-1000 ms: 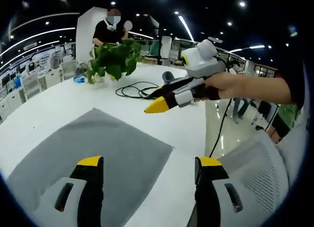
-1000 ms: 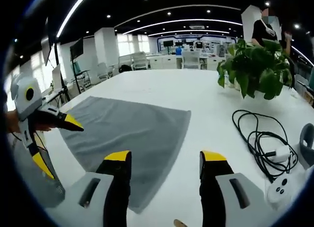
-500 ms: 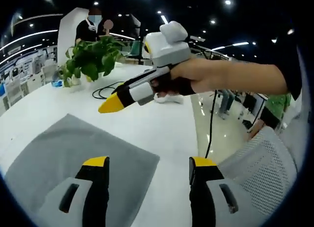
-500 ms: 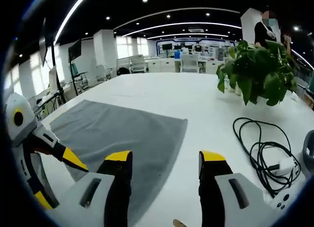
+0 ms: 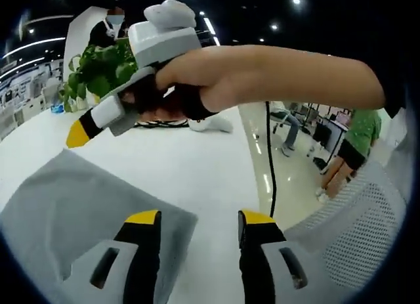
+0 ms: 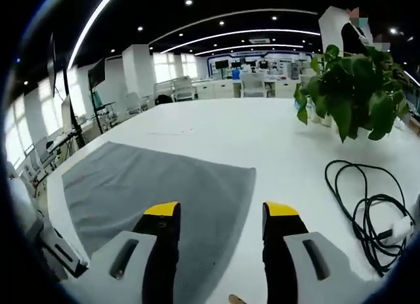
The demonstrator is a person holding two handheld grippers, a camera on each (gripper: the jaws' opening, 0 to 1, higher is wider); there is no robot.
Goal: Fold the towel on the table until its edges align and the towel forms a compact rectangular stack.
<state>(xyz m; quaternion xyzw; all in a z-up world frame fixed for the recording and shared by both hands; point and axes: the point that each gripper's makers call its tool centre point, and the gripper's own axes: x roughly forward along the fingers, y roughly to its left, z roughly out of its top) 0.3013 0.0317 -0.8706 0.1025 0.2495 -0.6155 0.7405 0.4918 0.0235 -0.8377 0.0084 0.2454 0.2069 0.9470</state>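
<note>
Looking along each gripper in turn, towel unfolded.

Left gripper view: left gripper (image 5: 198, 220) has its jaws apart and empty, poised over the near corner of the towel (image 5: 65, 205). Its left jaw overlaps the cloth; its right jaw is over bare table (image 5: 197, 159).
Ahead of it: right gripper (image 5: 125, 107) crosses above the towel in a hand (image 5: 262, 74); whether its jaws are parted I cannot tell here.
Right gripper view: right gripper (image 6: 220, 212) has its jaws spread and empty, over the towel's (image 6: 151, 192) near edge.
To its right: cable (image 6: 367, 199) and plant (image 6: 354, 87), well apart from the towel.
Step in hand: likely reaching for two near corners.
Doing it well: pinch right at the corners, lift both together, and lay them square on the far edge.
</note>
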